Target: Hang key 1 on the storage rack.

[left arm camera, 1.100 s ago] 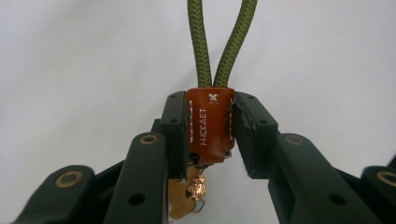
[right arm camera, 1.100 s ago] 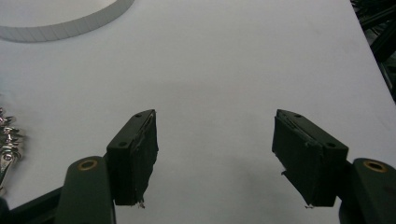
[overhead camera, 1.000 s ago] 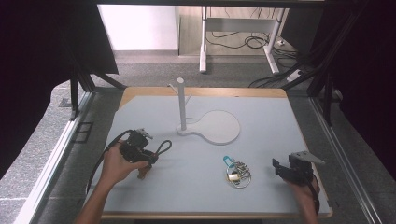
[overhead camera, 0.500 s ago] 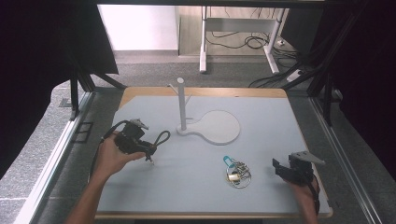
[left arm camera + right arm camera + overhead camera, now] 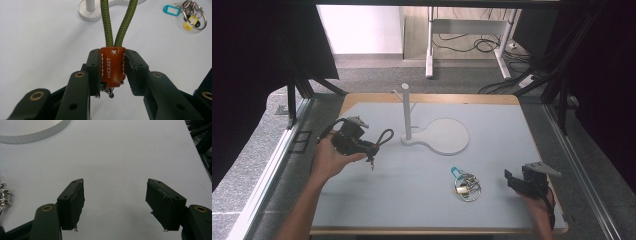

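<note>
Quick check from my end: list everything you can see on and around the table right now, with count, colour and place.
Rope-loop keychain: one, olive-green cord with an orange leather tab, clamped in the left claw, above the table.
Key bunch: one, metal rings with blue and yellow tags, lying on the table right of centre, near edge.
Stand: one, white post with side pegs on a rounded white base, table centre.
Table: one, pale grey top with a wooden rim.
Desk legs and cables: on the floor beyond the table.
Left claw: black, shut on the tab, held at the table's left.
Right claw: black, open, nothing between its jaws, near right corner.
</note>
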{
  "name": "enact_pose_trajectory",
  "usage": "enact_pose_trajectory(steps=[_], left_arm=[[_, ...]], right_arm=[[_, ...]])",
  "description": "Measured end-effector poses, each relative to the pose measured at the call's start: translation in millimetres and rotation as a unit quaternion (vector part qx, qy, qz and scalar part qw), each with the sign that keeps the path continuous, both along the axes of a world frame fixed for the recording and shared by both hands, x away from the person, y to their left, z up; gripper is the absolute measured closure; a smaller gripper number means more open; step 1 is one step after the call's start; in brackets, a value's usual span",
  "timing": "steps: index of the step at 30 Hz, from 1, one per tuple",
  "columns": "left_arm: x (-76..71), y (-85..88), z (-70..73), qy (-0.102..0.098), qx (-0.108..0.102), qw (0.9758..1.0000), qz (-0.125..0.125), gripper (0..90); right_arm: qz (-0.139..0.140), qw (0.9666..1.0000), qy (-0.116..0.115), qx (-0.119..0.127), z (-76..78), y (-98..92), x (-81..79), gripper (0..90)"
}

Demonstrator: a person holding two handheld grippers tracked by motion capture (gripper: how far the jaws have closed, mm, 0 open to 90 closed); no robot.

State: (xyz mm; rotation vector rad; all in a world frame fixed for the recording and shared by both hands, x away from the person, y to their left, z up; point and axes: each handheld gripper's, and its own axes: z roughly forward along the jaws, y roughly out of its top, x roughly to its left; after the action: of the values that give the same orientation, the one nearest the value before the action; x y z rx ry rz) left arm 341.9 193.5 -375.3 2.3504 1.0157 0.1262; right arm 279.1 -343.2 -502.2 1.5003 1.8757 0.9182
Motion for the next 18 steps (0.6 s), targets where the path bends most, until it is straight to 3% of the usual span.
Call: enact_pose_trajectory(steps=[3, 18], left_arm=[[3.2, 0.6, 3.4, -0.003, -0.010, 0.9999, 0.002, 66.8], [17.4, 0.3, 13.3, -0.005, -0.021, 0.9997, 0.009, 66.8]], right_arm=[[0.001, 1.0000, 0.002, 0.000, -0.2, 0.6, 0.0, 31.2], [-0.002, 1.0000, 0.002, 0.000, -0.6, -0.6, 0.3, 31.2]])
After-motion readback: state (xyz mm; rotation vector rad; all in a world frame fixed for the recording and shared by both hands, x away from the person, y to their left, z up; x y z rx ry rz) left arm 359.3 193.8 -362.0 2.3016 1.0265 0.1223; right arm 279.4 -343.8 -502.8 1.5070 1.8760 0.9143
